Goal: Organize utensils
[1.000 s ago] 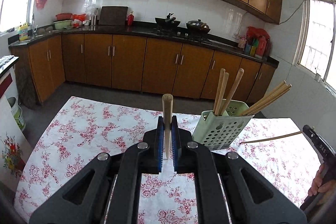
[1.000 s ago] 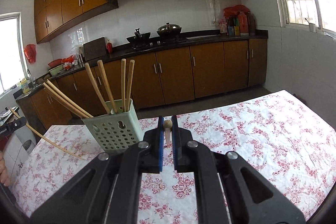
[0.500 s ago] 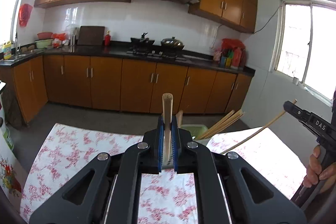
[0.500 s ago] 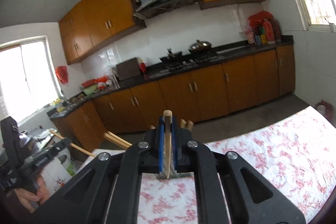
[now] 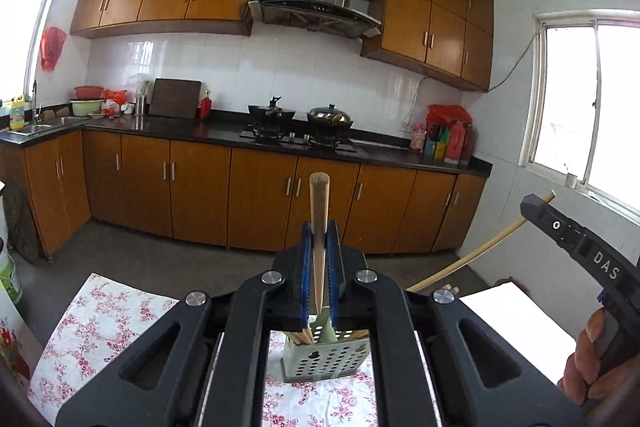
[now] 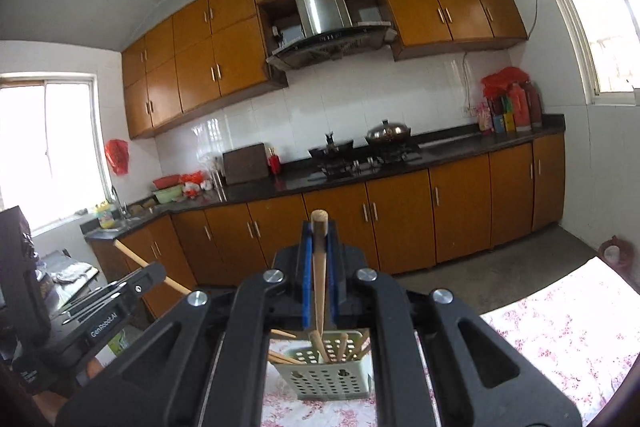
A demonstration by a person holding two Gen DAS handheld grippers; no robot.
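Our left gripper [image 5: 319,267] pinches one chopstick [image 5: 319,227] upright between its fingers; our right gripper [image 6: 319,275] pinches another chopstick [image 6: 319,267]. Both views show the green holder [image 6: 332,375] of chopsticks below on the floral desk [image 5: 100,327]. Only the right view shows the holder's open top.

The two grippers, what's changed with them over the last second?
Both rose: the green holder sank low behind the fingers and the table dropped in each view. The left gripper stays shut on its chopstick, the right gripper on its chopstick. Holder unmoved.
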